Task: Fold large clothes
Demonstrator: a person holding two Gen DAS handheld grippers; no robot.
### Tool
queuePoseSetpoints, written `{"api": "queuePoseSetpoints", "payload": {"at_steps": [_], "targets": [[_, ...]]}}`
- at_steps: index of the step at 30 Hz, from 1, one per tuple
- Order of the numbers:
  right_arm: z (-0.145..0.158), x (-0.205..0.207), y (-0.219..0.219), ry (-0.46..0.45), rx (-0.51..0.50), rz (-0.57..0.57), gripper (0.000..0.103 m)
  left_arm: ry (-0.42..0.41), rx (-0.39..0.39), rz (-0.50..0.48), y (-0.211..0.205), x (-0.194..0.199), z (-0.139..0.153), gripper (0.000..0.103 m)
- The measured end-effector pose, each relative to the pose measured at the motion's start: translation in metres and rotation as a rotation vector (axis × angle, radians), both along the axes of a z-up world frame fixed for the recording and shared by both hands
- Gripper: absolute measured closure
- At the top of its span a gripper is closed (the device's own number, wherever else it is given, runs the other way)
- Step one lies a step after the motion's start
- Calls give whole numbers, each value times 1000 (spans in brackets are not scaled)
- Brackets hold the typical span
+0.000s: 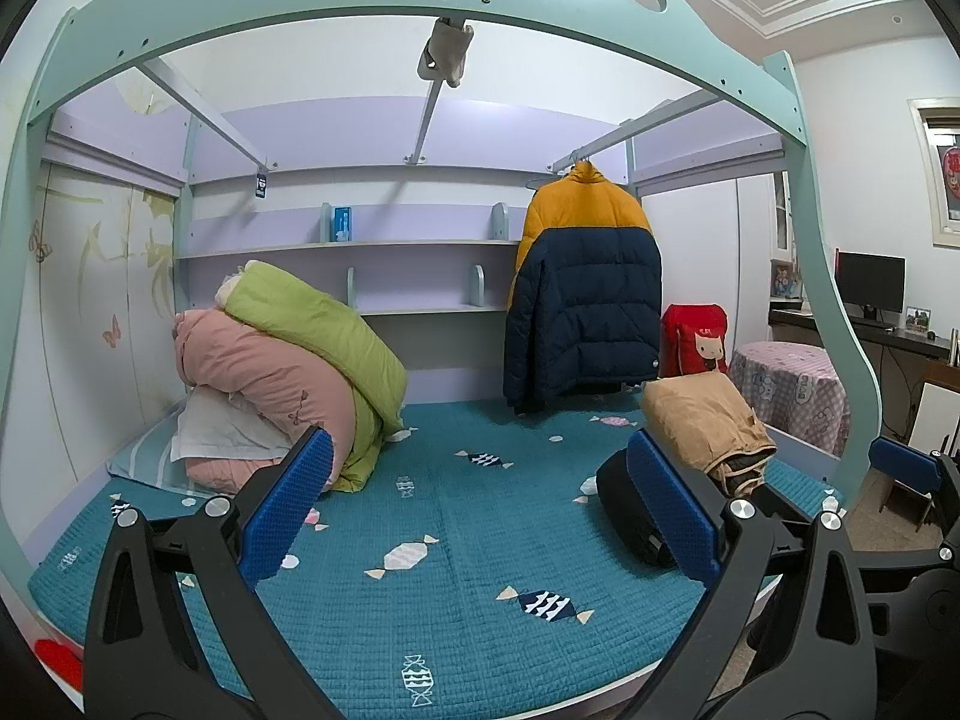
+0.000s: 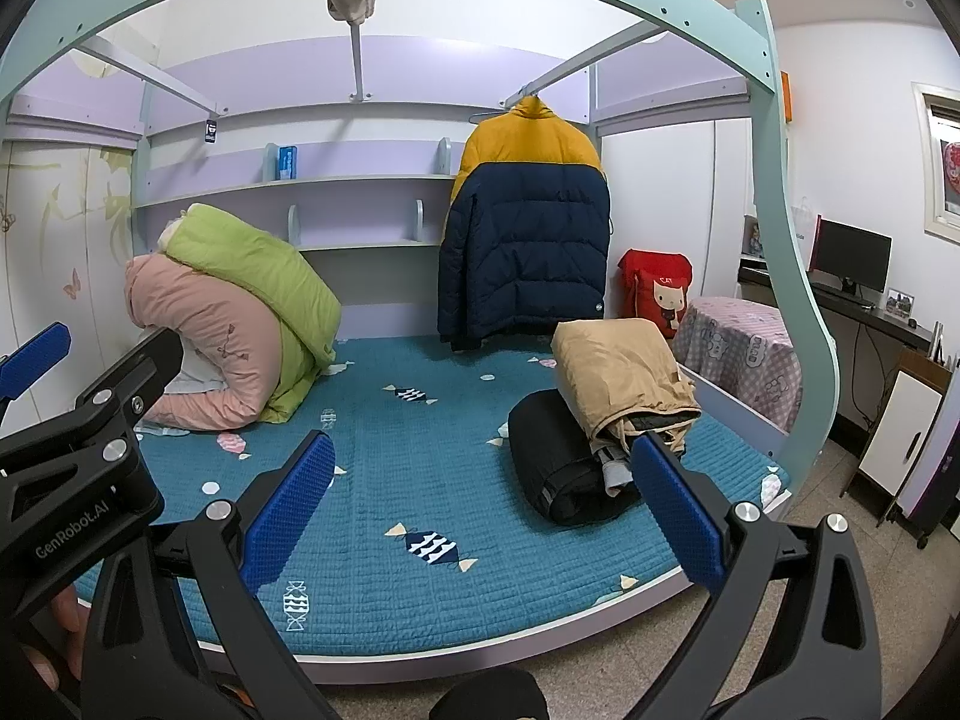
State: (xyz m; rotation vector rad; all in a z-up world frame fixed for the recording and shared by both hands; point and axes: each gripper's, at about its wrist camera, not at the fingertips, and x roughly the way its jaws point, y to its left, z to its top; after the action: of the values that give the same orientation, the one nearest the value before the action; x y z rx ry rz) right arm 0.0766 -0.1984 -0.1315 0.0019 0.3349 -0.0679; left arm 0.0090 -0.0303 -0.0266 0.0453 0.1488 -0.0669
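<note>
A yellow and navy puffer jacket (image 1: 585, 294) hangs from a rail at the back of the bed; it also shows in the right wrist view (image 2: 525, 234). A folded tan garment (image 1: 705, 426) lies on a folded black garment (image 1: 627, 507) at the bed's right side, seen too in the right wrist view as tan (image 2: 621, 372) over black (image 2: 561, 462). My left gripper (image 1: 486, 510) is open and empty above the teal bed cover (image 1: 480, 540). My right gripper (image 2: 486, 510) is open and empty at the bed's front edge.
Rolled pink (image 1: 264, 384) and green (image 1: 324, 336) quilts are stacked at the bed's left. A red cushion (image 1: 693, 339) stands at the back right. Shelves (image 1: 360, 252) line the back wall. A round covered table (image 2: 744, 348) and a desk with a monitor (image 2: 852, 258) stand right of the bed.
</note>
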Motion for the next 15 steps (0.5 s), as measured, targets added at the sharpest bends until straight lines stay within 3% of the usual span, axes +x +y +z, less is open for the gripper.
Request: {"api": "queuePoseSetpoints", "payload": {"at_steps": [15], "targets": [[-4,17,4,22,-14,29,7,15,-11,7,6,5,-9,5]]}}
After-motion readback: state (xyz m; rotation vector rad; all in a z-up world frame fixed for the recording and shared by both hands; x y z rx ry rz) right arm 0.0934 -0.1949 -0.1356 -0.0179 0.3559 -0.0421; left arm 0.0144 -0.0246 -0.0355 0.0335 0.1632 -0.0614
